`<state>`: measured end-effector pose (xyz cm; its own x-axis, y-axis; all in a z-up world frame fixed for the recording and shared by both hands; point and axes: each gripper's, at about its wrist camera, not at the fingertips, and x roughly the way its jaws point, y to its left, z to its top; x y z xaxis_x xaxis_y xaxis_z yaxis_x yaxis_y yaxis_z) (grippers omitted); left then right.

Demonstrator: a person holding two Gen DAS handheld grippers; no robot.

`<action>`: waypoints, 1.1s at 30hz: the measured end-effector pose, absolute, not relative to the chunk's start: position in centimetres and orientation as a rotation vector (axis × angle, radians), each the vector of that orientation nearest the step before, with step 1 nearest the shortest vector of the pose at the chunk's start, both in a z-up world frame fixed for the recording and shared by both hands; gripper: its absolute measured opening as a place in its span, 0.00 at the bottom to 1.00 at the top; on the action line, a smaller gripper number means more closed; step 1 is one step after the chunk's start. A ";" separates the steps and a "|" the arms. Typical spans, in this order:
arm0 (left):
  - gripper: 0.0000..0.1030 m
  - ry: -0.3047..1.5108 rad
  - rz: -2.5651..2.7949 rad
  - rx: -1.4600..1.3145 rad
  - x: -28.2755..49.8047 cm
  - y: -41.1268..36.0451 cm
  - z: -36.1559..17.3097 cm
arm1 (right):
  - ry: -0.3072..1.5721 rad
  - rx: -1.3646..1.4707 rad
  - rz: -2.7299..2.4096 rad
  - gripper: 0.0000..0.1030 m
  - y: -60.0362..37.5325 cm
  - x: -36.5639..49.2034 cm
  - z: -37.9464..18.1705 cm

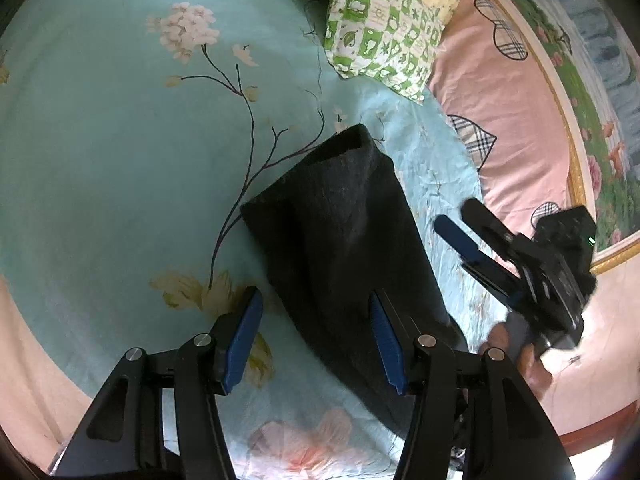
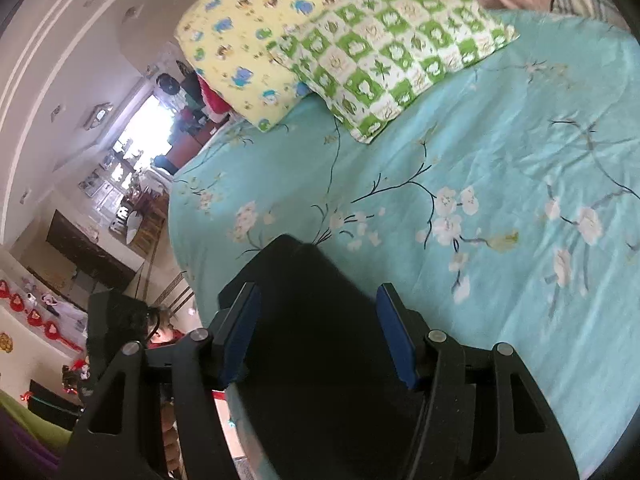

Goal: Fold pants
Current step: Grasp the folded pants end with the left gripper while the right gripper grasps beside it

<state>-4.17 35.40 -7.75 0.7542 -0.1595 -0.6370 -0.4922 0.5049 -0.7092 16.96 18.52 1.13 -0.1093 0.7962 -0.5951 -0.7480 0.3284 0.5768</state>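
Dark charcoal pants lie folded lengthwise on a turquoise floral bedsheet, leg ends pointing away. My left gripper is open just above the near part of the pants, its right finger over the cloth, its left finger over the sheet. My right gripper shows in the left wrist view to the right of the pants, open and holding nothing. In the right wrist view the right gripper is open with the pants lying between and below its fingers.
A green checked pillow and a yellow printed pillow lie at the head of the bed. A pink quilt lies along the right side. The bed edge, furniture and a bright doorway show left in the right wrist view.
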 end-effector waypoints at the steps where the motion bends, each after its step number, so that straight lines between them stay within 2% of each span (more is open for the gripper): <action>1: 0.54 0.717 0.222 -1.051 -4.1 35.5 -7.9 | 1.079 0.051 1.322 0.60 19.3 17.4 0.8; 6: 0.54 0.712 0.225 -1.059 -3.8 35.8 -8.1 | 1.172 -0.021 1.396 0.60 22.6 18.5 -0.5; 13: 0.54 0.713 0.225 -1.057 -3.5 35.9 -8.3 | 1.189 -0.196 1.460 0.60 25.6 18.3 -0.9; 16: 0.49 0.712 0.239 -1.044 -3.2 35.9 -8.2 | 1.190 -0.249 1.464 0.59 26.5 18.1 -1.2; 17: 0.40 0.713 0.246 -1.033 -3.1 35.9 -8.1 | 1.186 -0.259 1.469 0.56 26.7 18.0 -1.3; 18: 0.32 0.715 0.259 -1.019 -3.1 35.8 -8.1 | 1.180 -0.269 1.473 0.48 26.8 17.9 -1.3; 19: 0.26 0.720 0.255 -1.012 -3.0 35.8 -8.1 | 1.175 -0.272 1.472 0.44 26.9 17.8 -1.3; 20: 0.25 0.722 0.251 -1.015 -2.9 35.8 -8.3 | 1.175 -0.269 1.475 0.35 26.9 17.7 -1.3; 25: 0.16 0.710 0.234 -1.001 -3.0 35.7 -7.5 | 1.119 -0.231 1.459 0.20 26.2 17.4 -0.4; 27: 0.14 0.701 0.223 -0.983 -3.0 35.4 -6.7 | 1.108 -0.190 1.448 0.07 25.4 17.7 0.0; 33: 0.14 0.705 0.232 -0.970 -2.9 35.1 -5.9 | 1.147 -0.079 1.460 0.08 23.8 18.9 0.6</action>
